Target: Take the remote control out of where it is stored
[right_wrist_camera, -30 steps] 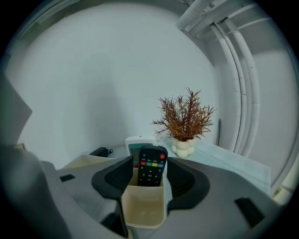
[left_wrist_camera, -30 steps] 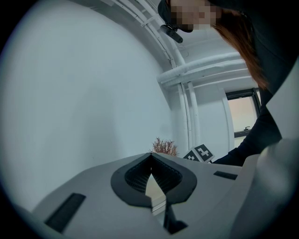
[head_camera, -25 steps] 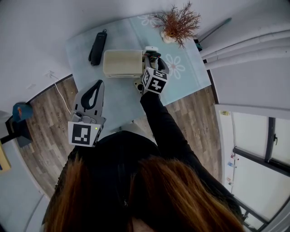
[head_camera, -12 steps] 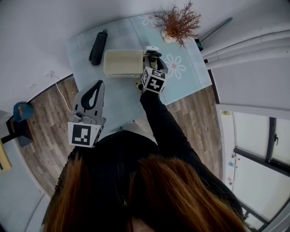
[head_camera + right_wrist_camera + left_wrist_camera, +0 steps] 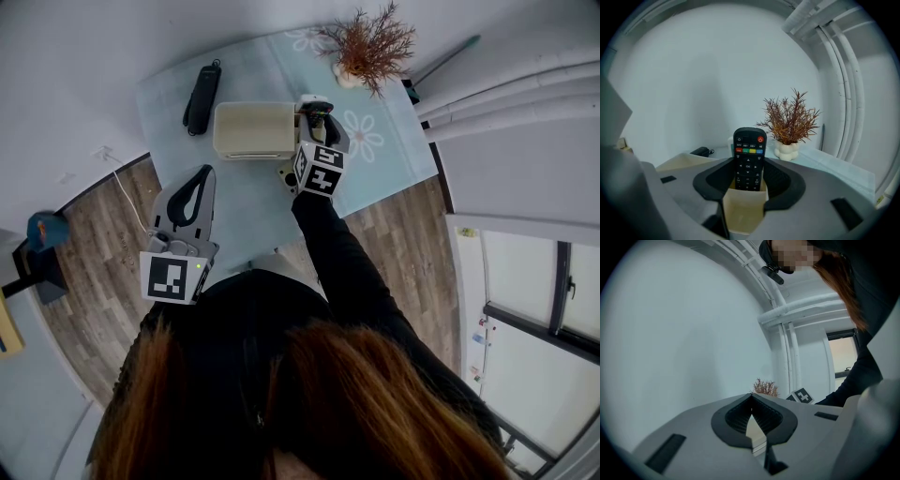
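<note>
A black remote control [image 5: 749, 157] with coloured buttons stands upright in a narrow cream pocket [image 5: 743, 211] at the right end of the cream storage box [image 5: 253, 129]. My right gripper [image 5: 749, 177] straddles it, one pad on each side of its lower half. The jaws are closing and the pads stand very near its edges. In the head view the right gripper [image 5: 317, 120] sits at the box's right end, with the remote [image 5: 319, 111] barely visible beyond it. My left gripper [image 5: 200, 174] hangs over the table's near left edge, shut and holding nothing, and its tips [image 5: 751, 398] meet.
The box stands on a light blue cloth [image 5: 244, 206] that covers the table. A black handset-like device [image 5: 201, 97] lies far left of the box. A dried plant in a white pot [image 5: 370, 47] stands at the back right. Wooden floor surrounds the table.
The right gripper has edged slightly toward the box's end. The left gripper and the other things have not moved.
</note>
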A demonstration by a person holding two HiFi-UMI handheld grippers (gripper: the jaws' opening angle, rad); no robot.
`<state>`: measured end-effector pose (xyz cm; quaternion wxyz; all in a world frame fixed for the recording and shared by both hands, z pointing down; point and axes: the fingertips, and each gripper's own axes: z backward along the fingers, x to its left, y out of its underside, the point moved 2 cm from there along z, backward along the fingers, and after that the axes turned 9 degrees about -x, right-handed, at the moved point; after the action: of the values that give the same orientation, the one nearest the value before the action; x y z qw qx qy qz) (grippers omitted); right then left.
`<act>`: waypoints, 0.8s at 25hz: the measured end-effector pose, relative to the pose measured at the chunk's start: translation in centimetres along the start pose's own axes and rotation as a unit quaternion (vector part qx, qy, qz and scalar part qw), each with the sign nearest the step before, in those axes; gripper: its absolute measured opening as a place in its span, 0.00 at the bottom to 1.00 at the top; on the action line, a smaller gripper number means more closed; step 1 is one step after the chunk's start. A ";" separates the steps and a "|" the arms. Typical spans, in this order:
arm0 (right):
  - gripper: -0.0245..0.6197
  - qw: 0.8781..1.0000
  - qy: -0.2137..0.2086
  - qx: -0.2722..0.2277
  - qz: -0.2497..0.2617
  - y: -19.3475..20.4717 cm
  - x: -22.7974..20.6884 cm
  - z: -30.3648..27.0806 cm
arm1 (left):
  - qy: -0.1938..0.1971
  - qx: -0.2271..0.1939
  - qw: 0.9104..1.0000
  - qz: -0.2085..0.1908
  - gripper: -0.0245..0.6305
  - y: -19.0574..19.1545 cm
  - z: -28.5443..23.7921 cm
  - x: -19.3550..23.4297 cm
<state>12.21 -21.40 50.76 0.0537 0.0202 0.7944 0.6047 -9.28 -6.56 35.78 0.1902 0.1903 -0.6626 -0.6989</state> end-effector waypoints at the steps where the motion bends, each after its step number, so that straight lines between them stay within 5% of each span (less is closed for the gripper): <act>1: 0.35 1.000 -0.002 -0.005 0.002 -0.4 0.0 0.2 | 0.000 0.000 1.000 0.001 0.04 0.1 0.0 0.0; 20: 0.35 0.991 -0.055 -0.120 0.025 -8.9 1.3 5.8 | 0.000 -0.001 1.000 0.002 0.05 -0.3 0.0 -0.1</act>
<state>11.81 -18.09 40.58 0.0838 0.0668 0.7114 0.6945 -9.20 -6.48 35.52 0.1924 0.1888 -0.6621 -0.6992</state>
